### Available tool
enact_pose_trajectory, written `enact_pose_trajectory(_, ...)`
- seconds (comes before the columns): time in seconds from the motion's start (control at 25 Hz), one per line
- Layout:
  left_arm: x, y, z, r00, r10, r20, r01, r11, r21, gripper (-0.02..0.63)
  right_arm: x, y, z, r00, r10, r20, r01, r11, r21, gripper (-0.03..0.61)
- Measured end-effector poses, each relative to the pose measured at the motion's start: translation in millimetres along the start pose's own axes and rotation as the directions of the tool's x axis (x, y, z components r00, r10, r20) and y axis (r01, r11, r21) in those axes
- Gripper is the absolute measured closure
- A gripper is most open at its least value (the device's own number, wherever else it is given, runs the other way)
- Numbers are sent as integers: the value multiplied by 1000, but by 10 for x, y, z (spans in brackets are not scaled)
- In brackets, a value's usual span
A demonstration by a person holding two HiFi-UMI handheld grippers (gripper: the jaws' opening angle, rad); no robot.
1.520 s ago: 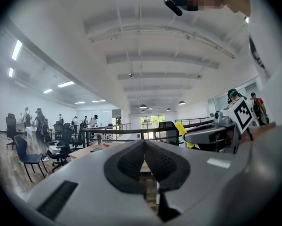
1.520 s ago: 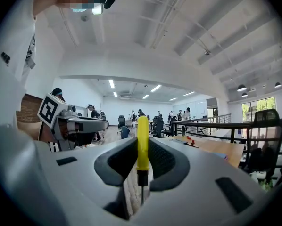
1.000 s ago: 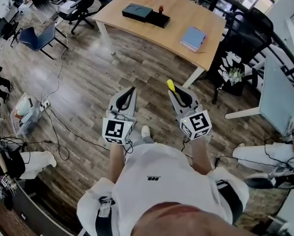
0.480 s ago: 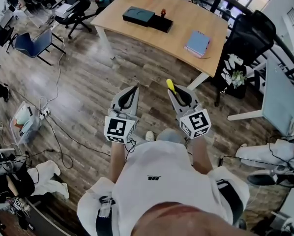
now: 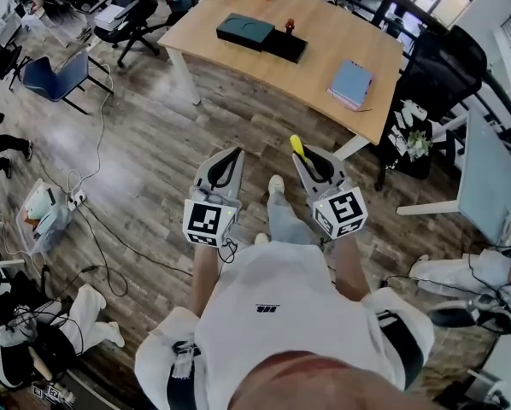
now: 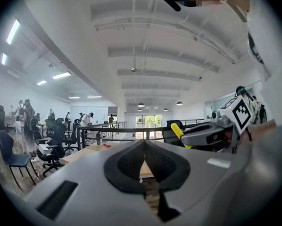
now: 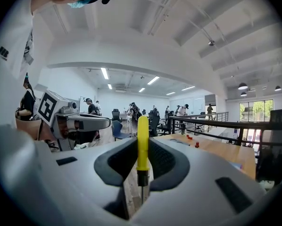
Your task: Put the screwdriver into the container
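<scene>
My right gripper [image 5: 305, 159] is shut on a screwdriver with a yellow handle [image 5: 296, 146] that sticks out past the fingertips. In the right gripper view the handle [image 7: 143, 140] stands upright between the pads, its dark shaft pointing down toward the camera. My left gripper [image 5: 232, 157] is held level beside it, shut with nothing in it; its pads [image 6: 131, 163] meet at the tips. Both hang at waist height over the wooden floor. A dark, flat container [image 5: 247, 30] lies on the wooden table [image 5: 324, 41] far ahead, with a black box [image 5: 285, 46] next to it.
A blue book [image 5: 351, 84] lies at the table's right end. Office chairs [image 5: 63, 62] stand at the left, a black chair [image 5: 439, 67] at the right. Cables [image 5: 93, 220] run across the floor. People sit low at the left and right edges.
The table has shifted slightly right and the person's foot has stepped forward between the grippers. Both grippers keep their pose, and the screwdriver stays gripped.
</scene>
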State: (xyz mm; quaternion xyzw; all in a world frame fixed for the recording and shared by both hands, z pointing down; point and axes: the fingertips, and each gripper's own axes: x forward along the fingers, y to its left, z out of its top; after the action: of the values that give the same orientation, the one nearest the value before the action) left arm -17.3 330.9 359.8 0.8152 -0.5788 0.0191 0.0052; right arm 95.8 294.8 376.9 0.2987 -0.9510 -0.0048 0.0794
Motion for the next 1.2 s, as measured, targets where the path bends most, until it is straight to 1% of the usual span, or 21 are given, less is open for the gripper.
enact_pose_trajectory(0.28,466,387,-30,1000,20,-15,-20,1000,-4,603,522,-373,12,1000,19,-11,-19,1000,12,515)
enact_pose_trajectory(0.6,1231,900,32,999,40,-25,-40,999,-11,603,1262,-986,71,999,45,-25,-44,999,29,515)
enact_pose_trajectory(0.88,1821,1301,5,997,58,-43,-59,998,-30,603,1814,-1463,173,998,65,-26,-65,997,31,515)
enact_pose_trajectory(1.2,2474,1646,-23,997,57,-55,-59,998,-31,603,2340,-2003,161,997,67,-34,-66,997,42,515)
